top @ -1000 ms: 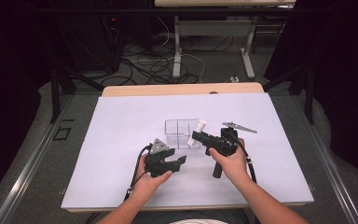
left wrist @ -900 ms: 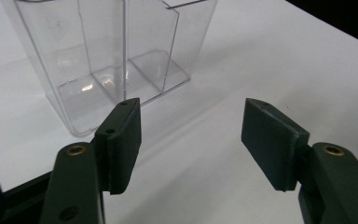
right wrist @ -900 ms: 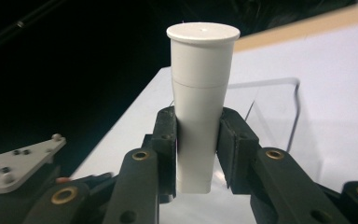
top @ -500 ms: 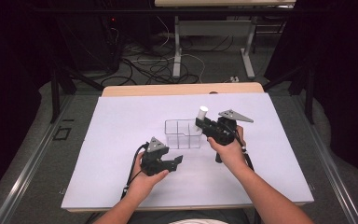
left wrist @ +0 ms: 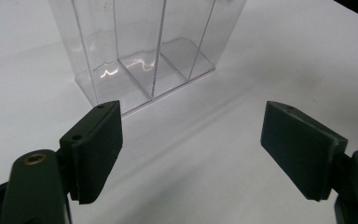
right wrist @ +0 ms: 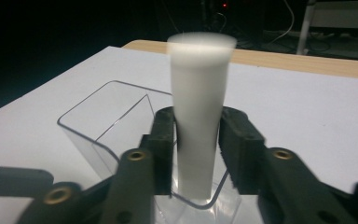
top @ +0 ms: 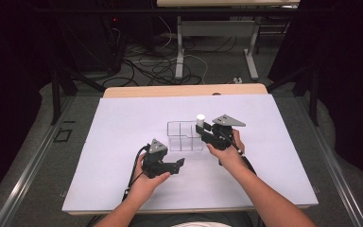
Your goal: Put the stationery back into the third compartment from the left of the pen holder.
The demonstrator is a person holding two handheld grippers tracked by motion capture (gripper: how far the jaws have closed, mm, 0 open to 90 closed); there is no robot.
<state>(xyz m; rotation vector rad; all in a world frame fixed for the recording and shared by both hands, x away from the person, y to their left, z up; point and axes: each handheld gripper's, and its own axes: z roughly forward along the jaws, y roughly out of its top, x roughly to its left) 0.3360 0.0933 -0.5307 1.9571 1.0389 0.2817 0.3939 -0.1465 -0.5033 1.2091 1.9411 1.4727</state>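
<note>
The left gripper (top: 178, 164) rests nearest on the white desk (top: 113, 142), just short of the clear divided box (top: 185, 135); its fingers (left wrist: 98, 144) have just been opening, nothing between them. At the box's far right corner the right gripper (top: 203, 128) pinches a white tube (right wrist: 198, 135) upright, its foot in a compartment. It looks light, rigid, smooth, probably slippery, so a mid-height grip suits. It flares slightly at the top.

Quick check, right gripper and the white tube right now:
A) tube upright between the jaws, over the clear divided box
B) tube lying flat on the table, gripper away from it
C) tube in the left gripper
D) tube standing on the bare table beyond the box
A: in the right gripper view the white tube stands upright between the right gripper jaws, its lower end at the clear divided box.
</note>
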